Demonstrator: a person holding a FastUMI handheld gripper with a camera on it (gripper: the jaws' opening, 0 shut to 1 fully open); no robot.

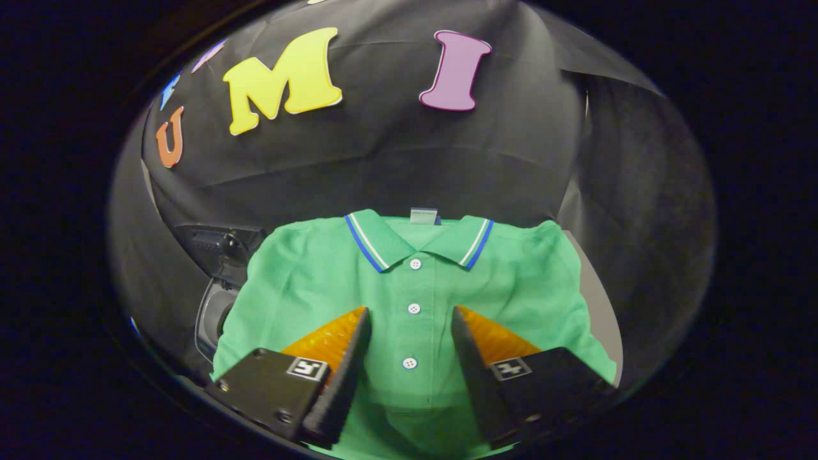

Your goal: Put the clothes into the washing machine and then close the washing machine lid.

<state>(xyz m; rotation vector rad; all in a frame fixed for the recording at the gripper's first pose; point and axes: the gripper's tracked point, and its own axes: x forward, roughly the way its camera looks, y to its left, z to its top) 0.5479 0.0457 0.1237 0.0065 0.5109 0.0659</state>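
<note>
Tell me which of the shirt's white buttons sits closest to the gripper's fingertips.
The middle button on the green polo shirt: it lies level with the tips of the open gripper, between them; one button is up by the collar, another lower between the fingers.

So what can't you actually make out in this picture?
- Washing machine: in the gripper view the green polo shirt covers most of it; lid state unclear.
- Shirt's lower hem: hidden behind the open gripper fingers, which straddle the button placket.
- Collar tag: too small to read.
- Surface under the shirt: covered.

The hand-held gripper (409, 322) points forward, its fingers (348, 358) spread apart.
</note>
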